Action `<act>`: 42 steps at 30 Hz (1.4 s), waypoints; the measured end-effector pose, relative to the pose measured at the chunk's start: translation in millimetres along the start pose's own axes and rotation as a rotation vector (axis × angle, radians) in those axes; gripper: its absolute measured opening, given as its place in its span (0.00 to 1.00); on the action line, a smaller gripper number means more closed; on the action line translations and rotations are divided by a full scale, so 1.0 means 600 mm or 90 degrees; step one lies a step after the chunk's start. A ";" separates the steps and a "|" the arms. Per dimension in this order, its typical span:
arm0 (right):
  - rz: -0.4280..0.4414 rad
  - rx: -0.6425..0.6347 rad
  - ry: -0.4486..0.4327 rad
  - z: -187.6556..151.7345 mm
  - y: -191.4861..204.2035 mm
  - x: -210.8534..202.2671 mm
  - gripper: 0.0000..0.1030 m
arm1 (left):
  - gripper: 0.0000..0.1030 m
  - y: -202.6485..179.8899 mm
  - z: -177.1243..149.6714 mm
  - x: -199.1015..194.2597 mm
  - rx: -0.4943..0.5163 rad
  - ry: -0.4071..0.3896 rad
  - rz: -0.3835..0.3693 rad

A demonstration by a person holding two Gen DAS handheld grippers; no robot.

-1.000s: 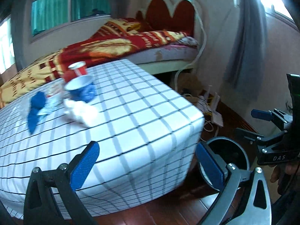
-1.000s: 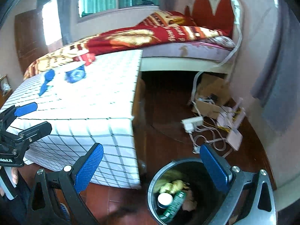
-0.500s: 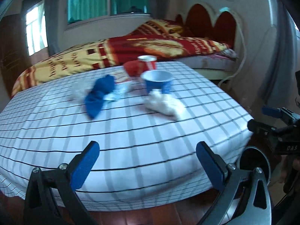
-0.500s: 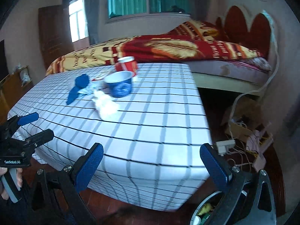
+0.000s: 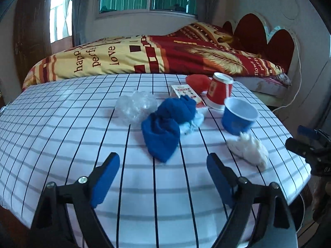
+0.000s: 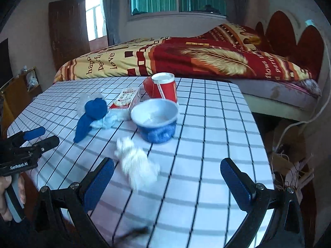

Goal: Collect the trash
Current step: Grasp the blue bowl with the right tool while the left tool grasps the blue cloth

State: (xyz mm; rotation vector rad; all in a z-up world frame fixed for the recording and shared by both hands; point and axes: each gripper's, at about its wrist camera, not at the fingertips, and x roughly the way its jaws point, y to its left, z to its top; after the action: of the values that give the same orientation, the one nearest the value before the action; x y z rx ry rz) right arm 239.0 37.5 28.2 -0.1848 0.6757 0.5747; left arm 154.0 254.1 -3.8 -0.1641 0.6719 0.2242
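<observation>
Trash lies on the checked tablecloth [image 5: 62,124]: a crumpled white tissue [image 5: 248,148] [image 6: 136,165], a blue paper bowl [image 5: 238,115] [image 6: 157,119], a red paper cup [image 5: 219,91] [image 6: 165,86], a blue cloth [image 5: 165,128] [image 6: 91,115], crumpled clear plastic [image 5: 134,105] and a small carton [image 5: 184,91] [image 6: 126,99]. My left gripper [image 5: 163,177] is open and empty, just short of the blue cloth. My right gripper [image 6: 167,181] is open and empty, with the tissue between its fingers' line.
A bed with a red and yellow blanket [image 5: 165,53] stands behind the table. The rim of a dark bin [image 5: 300,217] shows at the table's right corner. Cables and boxes [image 6: 289,161] lie on the floor to the right.
Both grippers have swung from the bin on the floor up and left over the table. The trash pile now sits close in front of them. Both stay open.
</observation>
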 end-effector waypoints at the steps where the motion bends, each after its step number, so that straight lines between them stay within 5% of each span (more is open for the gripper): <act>1: -0.002 -0.003 0.001 0.011 0.002 0.014 1.00 | 0.84 -0.002 0.008 0.013 -0.001 -0.002 -0.002; 19: 0.014 -0.051 0.113 0.091 0.035 0.208 1.00 | 0.79 -0.005 0.078 0.138 -0.009 0.035 -0.028; 22: 0.022 -0.047 0.121 0.091 0.033 0.218 0.78 | 0.63 -0.001 0.078 0.140 -0.014 0.035 -0.047; 25: 0.031 -0.045 0.113 0.089 0.034 0.213 0.77 | 0.55 0.001 0.078 0.130 -0.017 0.021 -0.069; 42: -0.002 -0.037 0.008 0.071 -0.019 0.053 0.77 | 0.49 -0.025 0.064 0.000 0.026 -0.058 -0.076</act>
State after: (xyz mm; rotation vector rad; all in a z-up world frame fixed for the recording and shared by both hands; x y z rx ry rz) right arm 288.6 56.7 40.6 -0.2443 0.6719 0.5914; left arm 180.7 247.9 27.2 -0.1530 0.5737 0.1020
